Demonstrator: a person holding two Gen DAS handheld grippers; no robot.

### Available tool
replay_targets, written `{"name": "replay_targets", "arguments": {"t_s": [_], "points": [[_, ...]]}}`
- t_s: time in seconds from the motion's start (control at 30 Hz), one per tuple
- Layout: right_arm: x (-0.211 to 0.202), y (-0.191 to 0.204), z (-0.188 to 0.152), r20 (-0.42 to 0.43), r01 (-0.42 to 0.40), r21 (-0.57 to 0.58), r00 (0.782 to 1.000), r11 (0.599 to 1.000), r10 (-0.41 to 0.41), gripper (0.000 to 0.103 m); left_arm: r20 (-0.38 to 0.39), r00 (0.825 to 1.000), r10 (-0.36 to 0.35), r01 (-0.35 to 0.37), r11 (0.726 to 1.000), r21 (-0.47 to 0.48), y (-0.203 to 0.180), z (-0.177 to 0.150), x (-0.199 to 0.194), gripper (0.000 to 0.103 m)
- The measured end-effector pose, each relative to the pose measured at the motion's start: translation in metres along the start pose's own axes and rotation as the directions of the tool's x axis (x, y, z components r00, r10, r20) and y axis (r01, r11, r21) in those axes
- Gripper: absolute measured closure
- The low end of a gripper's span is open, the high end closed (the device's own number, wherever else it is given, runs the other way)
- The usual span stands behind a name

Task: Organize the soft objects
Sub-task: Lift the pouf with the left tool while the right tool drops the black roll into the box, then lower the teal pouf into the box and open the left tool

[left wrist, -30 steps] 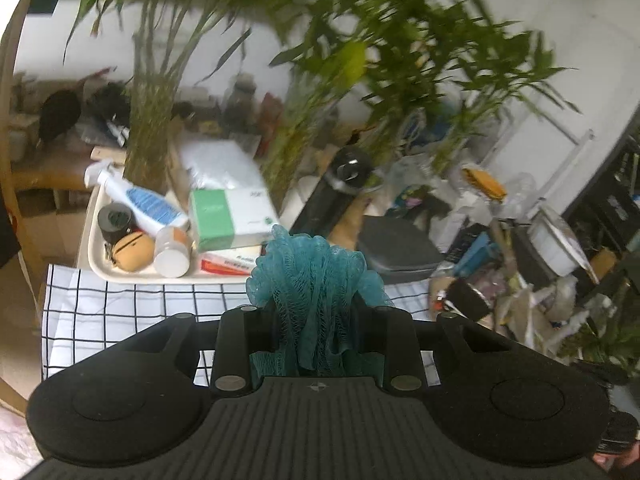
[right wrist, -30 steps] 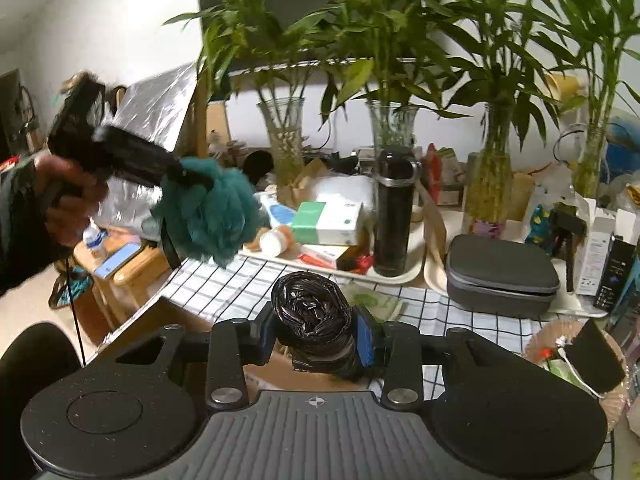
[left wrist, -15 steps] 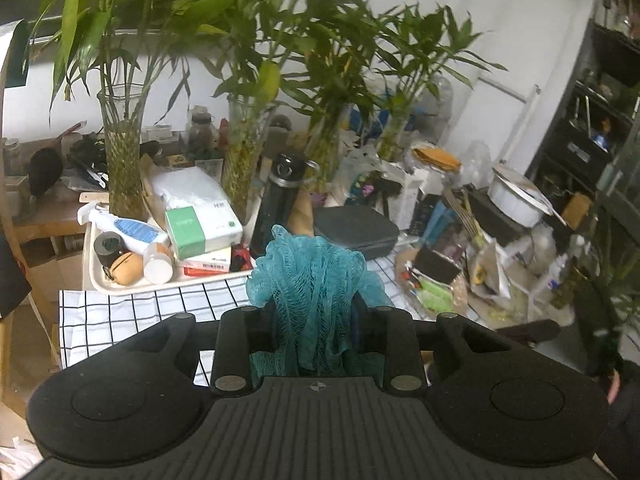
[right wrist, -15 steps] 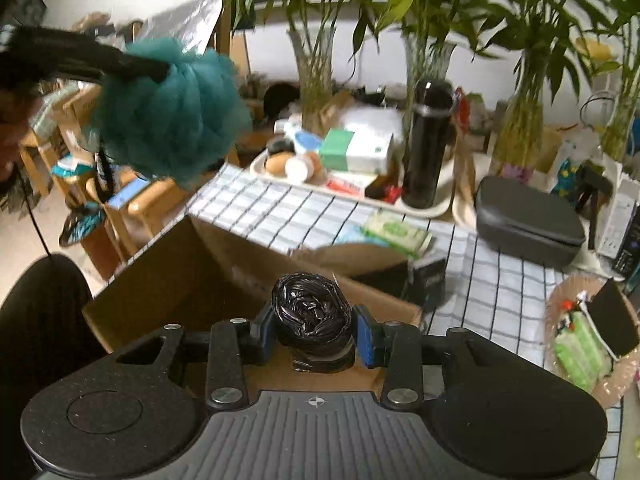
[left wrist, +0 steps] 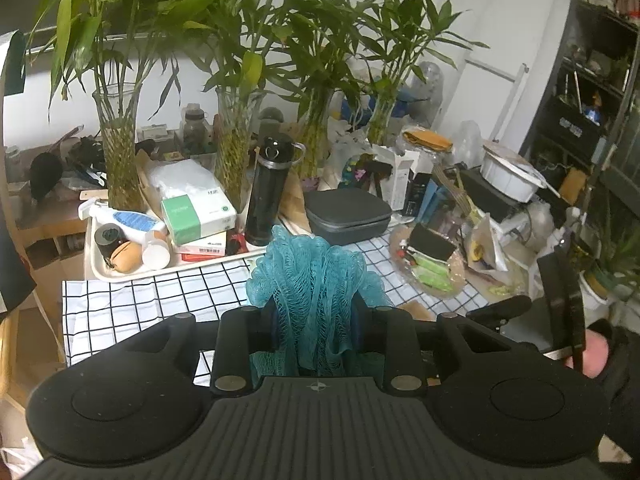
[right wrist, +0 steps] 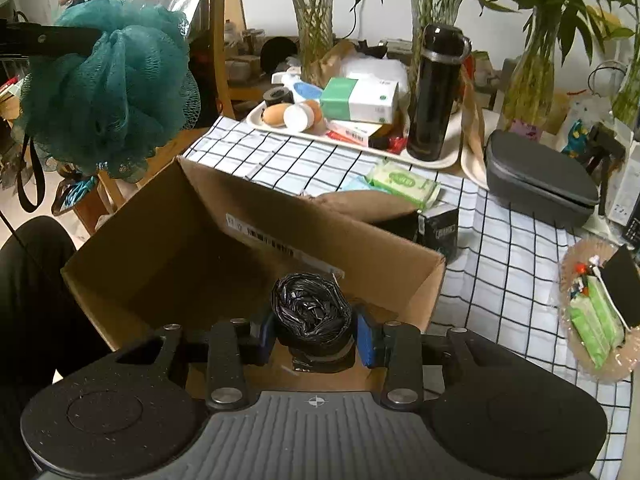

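Right wrist view — fingers (right wrist: pixel 316 338) pinch bag roll (right wrist: pixel 312 312); left fingers (left wrist: pixel 316 332) clamp loofah (left wrist: pixel 316 280).

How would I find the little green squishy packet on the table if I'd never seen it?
Start at the big open cardboard box on the checked tablecloth. Just past its far flap, before the white tray holding the tall black bottle, lies the green packet. It is flat, soft and pale green, lying beside a small dark carton.
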State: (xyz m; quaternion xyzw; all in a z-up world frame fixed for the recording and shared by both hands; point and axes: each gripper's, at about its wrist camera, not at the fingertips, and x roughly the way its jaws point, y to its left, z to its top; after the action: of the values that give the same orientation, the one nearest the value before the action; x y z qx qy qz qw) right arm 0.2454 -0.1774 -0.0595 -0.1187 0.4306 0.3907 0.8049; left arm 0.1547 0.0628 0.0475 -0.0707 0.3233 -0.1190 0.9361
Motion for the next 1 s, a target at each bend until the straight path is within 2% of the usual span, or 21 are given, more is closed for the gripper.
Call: {"name": "replay_targets", "arguments": {"t_s": [0.07, 0.13, 0.33, 0.57, 0.8, 0.87, 0.93, 1.0], "points": [[0.001, 0.002, -0.001, 0.001, 0.003, -0.022, 1.000, 1.000, -0.003, 0.052, -0.003, 1.000, 0.001, -0.001, 1.000, 0.008, -0.002, -0.003, 0.000, 0.073], [-0.002, 0.002, -0.001, 0.017, 0.017, -0.032, 1.000, 0.999, -0.016, 0.027, -0.002, 1.000, 0.003, -0.003, 1.000, 0.013, -0.003, -0.005, 0.000, 0.073], [-0.020, -0.010, -0.013, 0.099, 0.039, -0.007, 0.994, 0.999, -0.038, 0.002, -0.007, 1.000, 0.018, -0.018, 0.999, 0.041, -0.008, -0.010, 0.000, 0.073], [-0.023, -0.033, -0.029, 0.095, 0.044, 0.080, 0.994, 0.996, -0.052, 0.000, -0.036, 0.999, 0.027, -0.024, 0.996, 0.084, -0.017, -0.020, 0.012, 0.073], [-0.026, -0.034, -0.029, 0.107, 0.037, 0.082, 0.993, 0.996, -0.046, 0.000, -0.064, 0.997, 0.033, -0.024, 0.992, 0.127, -0.027, -0.029, 0.025, 0.072], [-0.025, -0.033, -0.029, 0.107, 0.036, 0.082, 0.993, 0.996, -0.045, 0.000, -0.089, 0.995, 0.037, -0.023, 0.988, 0.153, -0.031, -0.033, 0.031, 0.064], [-0.025, -0.033, -0.029, 0.107, 0.037, 0.082, 0.993, 0.996, -0.045, 0.000, -0.115, 0.990, 0.075, -0.053, 0.982, 0.180, -0.034, -0.040, 0.039, 0.053], [-0.025, -0.034, -0.030, 0.104, 0.039, 0.084, 0.993, 0.996, -0.048, 0.000, -0.141, 0.983, 0.121, -0.091, 0.975, 0.202, -0.036, -0.047, 0.044, 0.052]]}}
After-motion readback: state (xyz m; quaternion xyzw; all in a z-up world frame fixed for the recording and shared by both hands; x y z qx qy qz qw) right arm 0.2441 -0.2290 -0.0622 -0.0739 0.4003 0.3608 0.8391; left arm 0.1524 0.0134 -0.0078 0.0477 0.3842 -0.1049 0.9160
